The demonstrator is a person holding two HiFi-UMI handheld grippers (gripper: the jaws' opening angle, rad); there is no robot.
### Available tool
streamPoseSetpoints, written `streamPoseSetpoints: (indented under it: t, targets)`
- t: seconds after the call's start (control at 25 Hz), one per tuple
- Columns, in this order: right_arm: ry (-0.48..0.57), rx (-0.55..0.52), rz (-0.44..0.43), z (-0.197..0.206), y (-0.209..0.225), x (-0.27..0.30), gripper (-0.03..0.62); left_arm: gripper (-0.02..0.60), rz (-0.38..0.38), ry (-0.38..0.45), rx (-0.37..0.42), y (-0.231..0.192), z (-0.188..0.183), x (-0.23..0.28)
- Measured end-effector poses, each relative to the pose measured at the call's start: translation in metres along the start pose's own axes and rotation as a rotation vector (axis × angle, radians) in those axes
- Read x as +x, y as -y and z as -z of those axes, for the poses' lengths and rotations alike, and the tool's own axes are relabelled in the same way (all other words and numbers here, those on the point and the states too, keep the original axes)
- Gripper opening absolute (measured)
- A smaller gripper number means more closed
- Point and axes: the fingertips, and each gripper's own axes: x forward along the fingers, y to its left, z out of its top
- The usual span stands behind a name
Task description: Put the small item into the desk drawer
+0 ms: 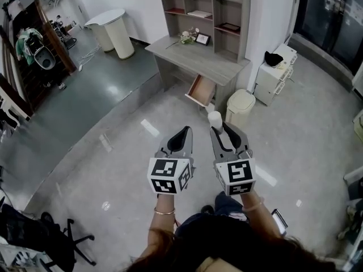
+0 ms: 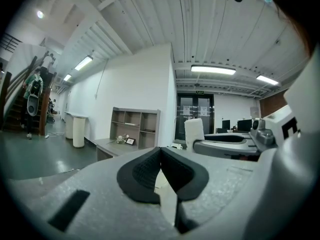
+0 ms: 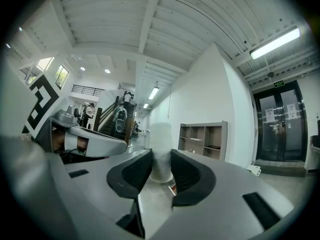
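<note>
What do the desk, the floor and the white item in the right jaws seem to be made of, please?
Desk: matte grey wood-grain laminate, probably, by its streaked top. Floor: polished stone or tile, going by its bright reflections. Item: matte white, perhaps paper or foam; unclear.

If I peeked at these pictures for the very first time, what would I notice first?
Most likely the two grey grippers low in the middle of the head view. The right gripper pinches a small white cylinder, and the left gripper is shut with nothing in it. Farther ahead, a desk has its drawer pulled open.
</note>
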Motion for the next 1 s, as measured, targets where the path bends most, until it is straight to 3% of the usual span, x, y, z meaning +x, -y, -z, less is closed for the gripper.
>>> streamPoseSetpoints:
  t: [0.48, 1.0]
  targets:
    - [-0.003, -0.006, 0.012, 0.009, 0.027, 0.071, 0.11, 0.015, 0.01, -0.004, -0.007, -0.036, -0.002, 0.066]
    - [-0.033, 0.021, -0.001, 0.032, 0.1, 0.177, 0.11, 0.015, 0.008, -0.038, 0.002, -0.072, -0.005, 0.19]
